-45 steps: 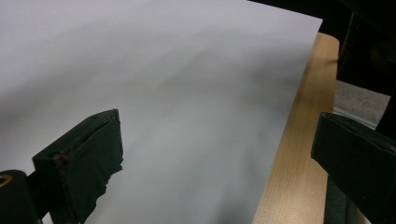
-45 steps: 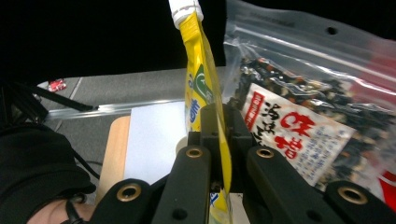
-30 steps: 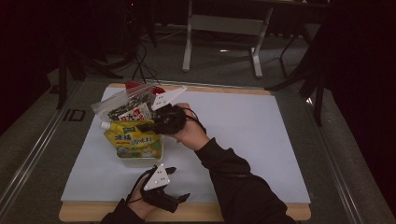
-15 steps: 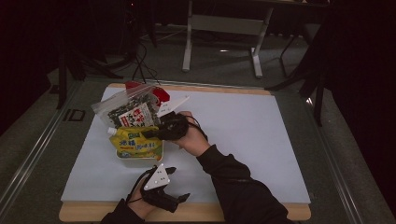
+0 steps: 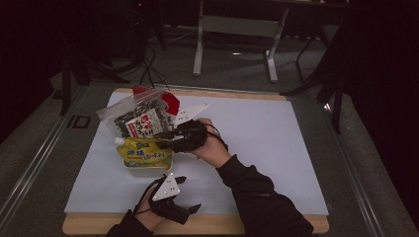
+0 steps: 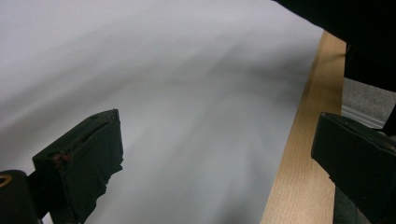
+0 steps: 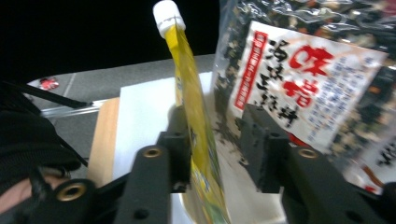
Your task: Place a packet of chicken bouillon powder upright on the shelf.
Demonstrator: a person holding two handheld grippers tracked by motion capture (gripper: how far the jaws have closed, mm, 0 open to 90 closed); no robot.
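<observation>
The right gripper (image 7: pixel 212 149) had just been opening its jaws around the yellow spouted pouch (image 5: pixel 144 154), releasing it beside the seaweed bag (image 5: pixel 138 117) on the bench (image 5: pixel 276 138); withdrawing came next. The left gripper (image 6: pixel 215 168) rested open.

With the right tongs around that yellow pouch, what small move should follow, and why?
Probably draw the right tongs back off the yellow pouch. Their jaws have just been opening, and in the right gripper view the pouch stands between them, touching the left jaw with a gap to the other. It seems set down beside the seaweed bag. The left tongs rest open.
</observation>
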